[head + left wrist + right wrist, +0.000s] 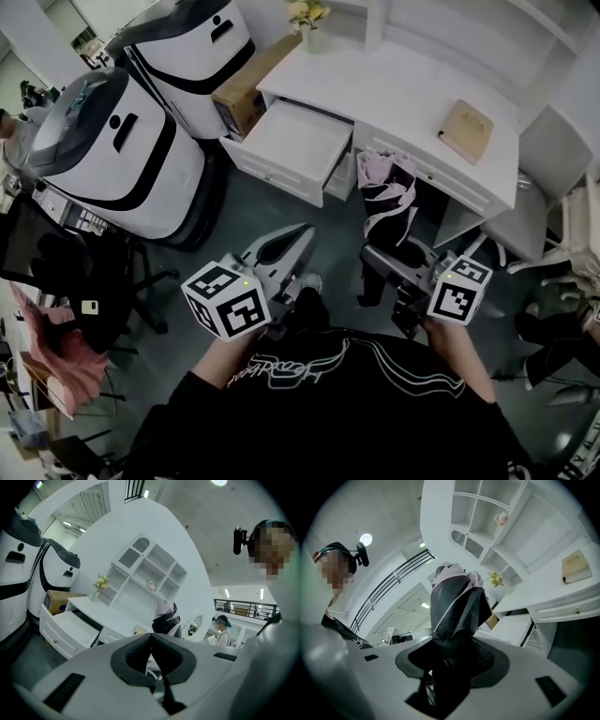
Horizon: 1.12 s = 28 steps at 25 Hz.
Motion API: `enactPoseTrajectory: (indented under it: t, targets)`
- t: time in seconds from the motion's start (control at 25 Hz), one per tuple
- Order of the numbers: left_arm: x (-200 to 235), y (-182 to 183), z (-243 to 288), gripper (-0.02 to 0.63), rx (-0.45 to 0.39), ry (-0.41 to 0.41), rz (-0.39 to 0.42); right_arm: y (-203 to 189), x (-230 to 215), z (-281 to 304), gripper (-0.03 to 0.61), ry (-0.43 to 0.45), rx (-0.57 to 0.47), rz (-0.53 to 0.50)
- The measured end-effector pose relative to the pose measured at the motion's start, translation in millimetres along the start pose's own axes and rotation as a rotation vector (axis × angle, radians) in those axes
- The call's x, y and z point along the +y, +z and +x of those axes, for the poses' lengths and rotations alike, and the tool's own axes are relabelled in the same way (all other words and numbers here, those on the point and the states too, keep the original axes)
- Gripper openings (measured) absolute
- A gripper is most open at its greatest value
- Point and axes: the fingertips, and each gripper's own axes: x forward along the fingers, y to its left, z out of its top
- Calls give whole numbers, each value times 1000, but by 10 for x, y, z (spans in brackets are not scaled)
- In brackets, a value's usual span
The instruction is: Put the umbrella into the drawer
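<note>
The right hand-held gripper [392, 255] [451, 660] is clenched on the lower end of the folded black and pink umbrella [388, 195] [454, 604]. The umbrella sticks out from its jaws in the air, before the white surface [403, 89], to the right of the drawer [292, 142] [70, 627], which is pulled open. The left hand-held gripper [298, 242] [150, 636] has its jaws closed together, tip to tip, holding nothing
</note>
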Motion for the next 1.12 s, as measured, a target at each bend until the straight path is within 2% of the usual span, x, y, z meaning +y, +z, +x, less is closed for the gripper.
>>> enactPoseTrajectory:
  t: [0.16, 0.32, 0.48, 0.64, 0.88, 1.12]
  targets:
    - [740, 418, 367, 20, 32, -20, -31, 355, -451, 650, 225, -39, 6, 30]
    - [1048, 576, 532, 20, 53, -37, -15, 486, -665, 920, 225, -60, -13, 37]
    - [1760, 903, 826, 20, 84, -44, -20, 773, -1114, 1540, 225, -104, 3, 50]
    - [2320, 1080, 1043, 20, 115, -49, -43, 933, -1451, 1992, 225, -141, 17, 65]
    - [2782, 1132, 1108, 20, 116, -31, -59, 983, -1733, 2431, 225, -154, 55, 44]
    - [3140, 1152, 1126, 20, 105, 31, -88, 1072, -2023, 2804, 225, -137, 123, 15]
